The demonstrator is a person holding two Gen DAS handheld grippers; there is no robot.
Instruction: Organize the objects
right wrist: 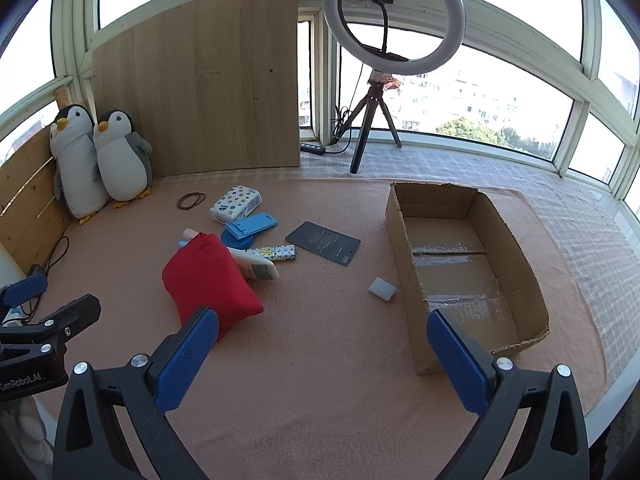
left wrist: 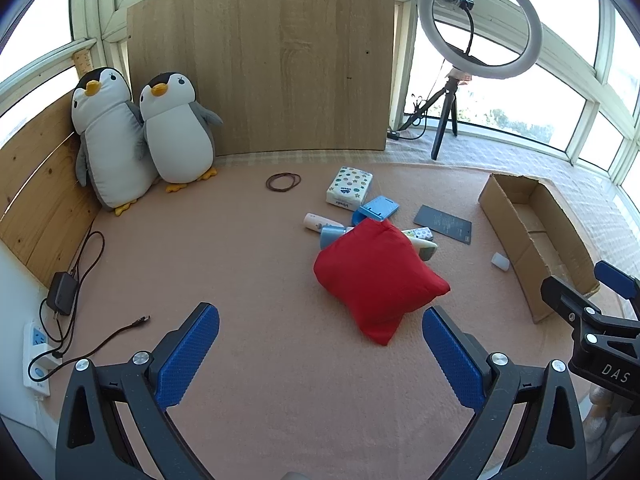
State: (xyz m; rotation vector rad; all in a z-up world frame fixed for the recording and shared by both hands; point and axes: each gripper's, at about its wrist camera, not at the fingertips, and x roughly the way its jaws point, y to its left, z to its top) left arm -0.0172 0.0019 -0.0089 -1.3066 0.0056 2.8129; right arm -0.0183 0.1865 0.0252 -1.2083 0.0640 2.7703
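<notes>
Both grippers hovering with fingers spread wide and empty, left gripper [left wrist: 320,354] just short of the red pillow [left wrist: 376,280], right gripper [right wrist: 322,354] between pillow and box [right wrist: 516,252], clutter pile touching the pillow's far side, dark card [right wrist: 323,243] between pillow and box, penguins [left wrist: 140,136] well behind

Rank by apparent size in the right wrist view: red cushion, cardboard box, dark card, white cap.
1. cardboard box
2. red cushion
3. dark card
4. white cap
The cushion lies nearer the camera than the card, but the gaps are plain.
</notes>
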